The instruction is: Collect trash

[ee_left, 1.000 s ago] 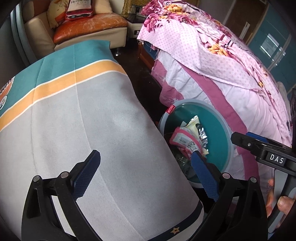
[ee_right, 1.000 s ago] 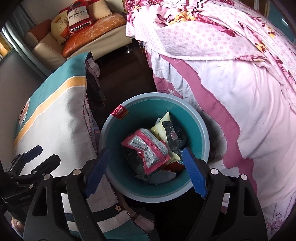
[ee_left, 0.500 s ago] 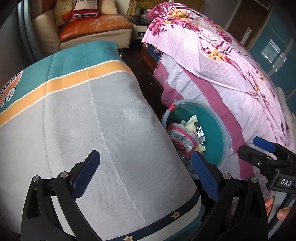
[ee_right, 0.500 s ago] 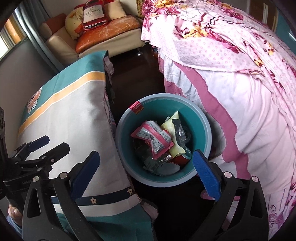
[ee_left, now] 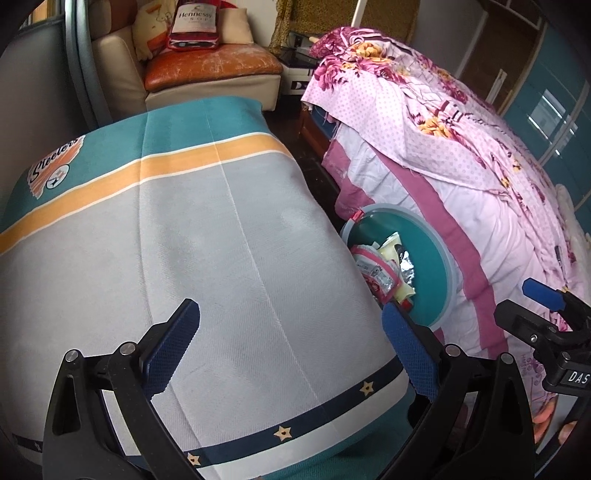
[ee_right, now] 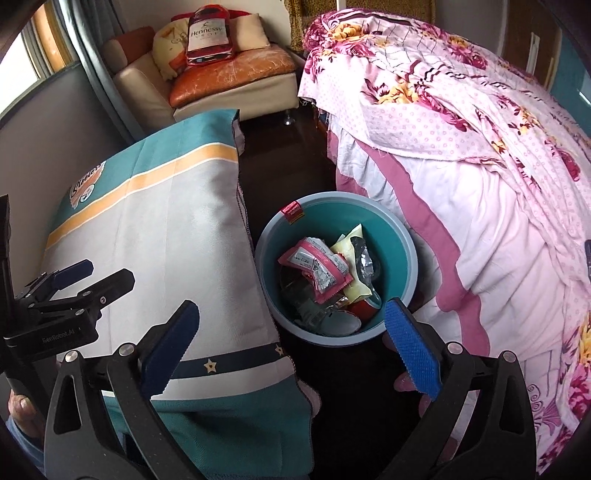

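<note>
A teal bin (ee_right: 400, 236) stands on the dark floor between a cloth-covered table and the bed. Inside lie a pink wrapper (ee_right: 317, 264), a yellow packet (ee_right: 351, 242) and a crumpled foil piece (ee_right: 364, 260). My right gripper (ee_right: 291, 345) hangs above the bin's near rim, open and empty. My left gripper (ee_left: 288, 341) hovers over the table cloth (ee_left: 207, 236), open, nothing between its fingers. From the left wrist view the bin (ee_left: 432, 266) sits to the right, partly hidden by the table edge, with the pink wrapper (ee_left: 373, 266) showing.
The bed with a pink floral cover (ee_right: 480, 155) fills the right side. A cream sofa (ee_right: 229, 85) with an orange cushion and a bottle-shaped pillow (ee_right: 207, 35) stands at the back. A narrow strip of dark floor (ee_right: 291, 147) runs between table and bed.
Both grippers have risen and drawn back from the bin, which now looks smaller and farther. The right gripper's jaws widened early on. The wrappers in the bin lie unchanged.
</note>
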A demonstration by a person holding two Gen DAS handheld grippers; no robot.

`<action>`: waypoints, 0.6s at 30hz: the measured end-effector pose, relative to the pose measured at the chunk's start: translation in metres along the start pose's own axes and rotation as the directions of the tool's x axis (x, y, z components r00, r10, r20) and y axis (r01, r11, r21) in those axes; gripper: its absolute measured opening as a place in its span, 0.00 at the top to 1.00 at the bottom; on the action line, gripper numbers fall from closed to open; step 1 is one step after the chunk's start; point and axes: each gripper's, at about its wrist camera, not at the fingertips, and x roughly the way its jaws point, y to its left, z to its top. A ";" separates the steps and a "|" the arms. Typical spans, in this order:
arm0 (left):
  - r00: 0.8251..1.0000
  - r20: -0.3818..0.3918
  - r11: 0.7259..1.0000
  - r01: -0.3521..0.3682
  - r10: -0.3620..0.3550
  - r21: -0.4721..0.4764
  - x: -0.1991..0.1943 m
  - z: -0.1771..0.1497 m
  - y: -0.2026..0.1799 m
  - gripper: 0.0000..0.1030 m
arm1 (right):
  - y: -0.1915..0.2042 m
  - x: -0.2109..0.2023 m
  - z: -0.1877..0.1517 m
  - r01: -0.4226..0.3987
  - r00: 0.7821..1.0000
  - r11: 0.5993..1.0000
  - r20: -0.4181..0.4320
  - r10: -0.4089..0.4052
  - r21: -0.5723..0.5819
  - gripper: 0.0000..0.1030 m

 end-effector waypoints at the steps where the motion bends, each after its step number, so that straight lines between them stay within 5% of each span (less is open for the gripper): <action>1: 1.000 0.004 1.000 -0.003 0.003 -0.001 -0.003 -0.002 0.001 0.04 | 0.003 -0.003 -0.002 0.002 1.000 1.000 0.004 -0.002 -0.005 0.07; 18: 0.999 0.002 0.999 -0.043 0.043 -0.010 -0.012 -0.019 0.007 0.04 | 0.016 -0.014 -0.019 0.051 0.999 0.998 0.014 -0.050 -0.049 0.07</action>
